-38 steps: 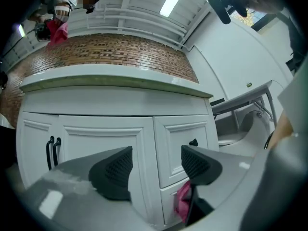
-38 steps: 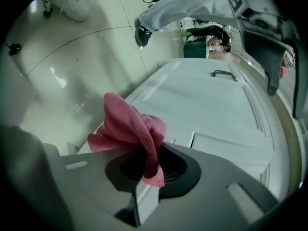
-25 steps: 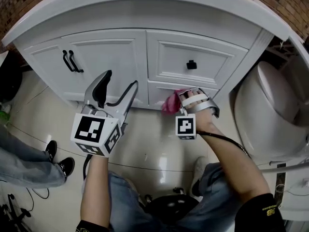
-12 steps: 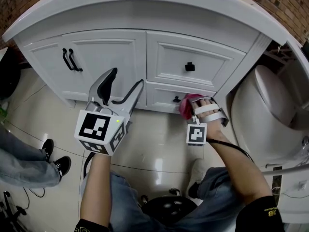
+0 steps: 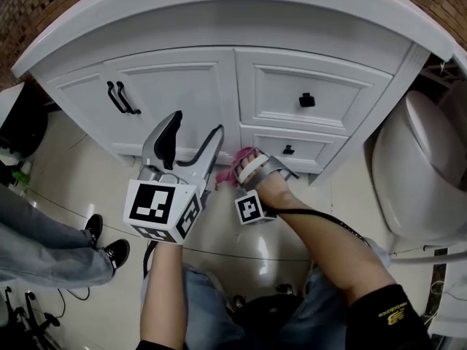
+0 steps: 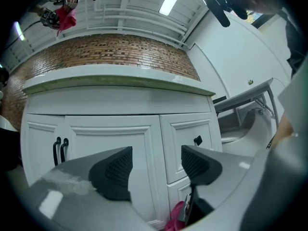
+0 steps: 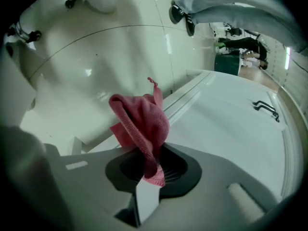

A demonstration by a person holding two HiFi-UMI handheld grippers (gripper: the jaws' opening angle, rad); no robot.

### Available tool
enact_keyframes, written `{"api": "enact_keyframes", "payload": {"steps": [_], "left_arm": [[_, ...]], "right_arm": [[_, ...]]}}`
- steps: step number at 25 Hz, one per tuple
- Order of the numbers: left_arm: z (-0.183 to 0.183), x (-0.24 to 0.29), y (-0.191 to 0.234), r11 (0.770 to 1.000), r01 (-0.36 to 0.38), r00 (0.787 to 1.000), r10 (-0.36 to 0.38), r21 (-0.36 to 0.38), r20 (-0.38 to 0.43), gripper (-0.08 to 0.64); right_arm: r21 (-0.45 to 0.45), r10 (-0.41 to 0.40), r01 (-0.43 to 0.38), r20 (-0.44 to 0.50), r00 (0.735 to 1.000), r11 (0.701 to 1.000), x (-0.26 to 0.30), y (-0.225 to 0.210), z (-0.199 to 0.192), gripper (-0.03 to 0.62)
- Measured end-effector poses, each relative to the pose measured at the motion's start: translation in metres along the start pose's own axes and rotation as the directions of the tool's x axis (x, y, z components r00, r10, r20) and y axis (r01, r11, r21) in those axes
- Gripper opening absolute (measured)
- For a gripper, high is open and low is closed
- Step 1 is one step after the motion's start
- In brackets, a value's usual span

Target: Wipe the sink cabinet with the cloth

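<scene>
The white sink cabinet (image 5: 182, 93) fills the top of the head view, with a door at left and two drawers at right. My right gripper (image 5: 244, 165) is shut on a pink cloth (image 5: 235, 159) and presses it against the cabinet's bottom edge, just left of the lower drawer (image 5: 306, 148). In the right gripper view the cloth (image 7: 142, 119) bunches out of the shut jaws (image 7: 151, 163) beside the cabinet door (image 7: 231, 124). My left gripper (image 5: 194, 133) hangs open and empty in front of the door. Its own view shows its pads (image 6: 115, 170) apart and the cloth (image 6: 177, 218) low down.
A white toilet (image 5: 427, 173) stands close on the right. A bystander's jeans leg (image 5: 36, 243) and black shoes (image 5: 109, 252) are at left on the glossy tile floor (image 5: 80, 181). Black handles (image 5: 122, 97) and a drawer knob (image 5: 306, 100) stick out from the cabinet.
My right gripper carried the cloth right along the lower drawer, then back left to the door's bottom corner. The left gripper stayed open, hardly moving.
</scene>
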State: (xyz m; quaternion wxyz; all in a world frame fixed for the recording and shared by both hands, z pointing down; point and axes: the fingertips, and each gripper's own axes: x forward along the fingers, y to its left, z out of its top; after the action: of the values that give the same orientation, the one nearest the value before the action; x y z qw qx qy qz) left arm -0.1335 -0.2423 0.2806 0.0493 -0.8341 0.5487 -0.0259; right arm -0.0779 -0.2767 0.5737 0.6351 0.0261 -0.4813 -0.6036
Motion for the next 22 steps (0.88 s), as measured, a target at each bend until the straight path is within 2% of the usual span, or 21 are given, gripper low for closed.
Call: {"api": "enact_keyframes", "payload": {"steps": [3, 6, 11, 13, 15, 17, 20, 22], "left_arm": [[0.001, -0.005, 0.013, 1.0, -0.015, 1.0, 0.015, -0.003, 0.005, 0.319], [0.004, -0.007, 0.019, 0.999, -0.02, 0.999, 0.021, -0.035, 0.025, 0.319], [0.012, 0.001, 0.0, 0.999, 0.025, 0.999, -0.024, -0.036, 0.046, 0.319], [0.014, 0.003, -0.01, 0.999, 0.042, 0.998, -0.041, -0.027, 0.051, 0.319], [0.017, 0.003, -0.015, 0.999, 0.049, 0.997, -0.048, -0.02, 0.055, 0.319], [0.017, 0.004, -0.015, 0.999, 0.046, 0.998, -0.045, -0.017, 0.053, 0.319], [0.013, 0.004, -0.015, 0.999, 0.038, 0.999, -0.037, -0.01, 0.035, 0.319], [0.011, 0.003, -0.013, 1.0, 0.03, 0.999, -0.03, -0.001, 0.029, 0.319]], "right_arm": [[-0.005, 0.043, -0.043, -0.035, 0.998, 0.999, 0.0, 0.021, -0.016, 0.051], [0.021, 0.085, -0.083, -0.091, 0.992, 0.996, -0.01, 0.054, -0.046, 0.051], [0.049, 0.158, -0.151, -0.199, 0.967, 0.987, -0.031, 0.13, -0.107, 0.051], [0.096, 0.193, -0.173, -0.254, 0.948, 0.98, -0.038, 0.159, -0.138, 0.051], [0.184, 0.235, -0.186, -0.297, 0.925, 0.965, -0.043, 0.18, -0.169, 0.051], [0.268, 0.263, -0.182, -0.306, 0.915, 0.946, -0.047, 0.189, -0.185, 0.051], [0.32, 0.244, -0.155, -0.258, 0.935, 0.935, -0.043, 0.181, -0.173, 0.051], [0.263, 0.192, -0.134, -0.209, 0.959, 0.955, -0.039, 0.162, -0.144, 0.051]]}}
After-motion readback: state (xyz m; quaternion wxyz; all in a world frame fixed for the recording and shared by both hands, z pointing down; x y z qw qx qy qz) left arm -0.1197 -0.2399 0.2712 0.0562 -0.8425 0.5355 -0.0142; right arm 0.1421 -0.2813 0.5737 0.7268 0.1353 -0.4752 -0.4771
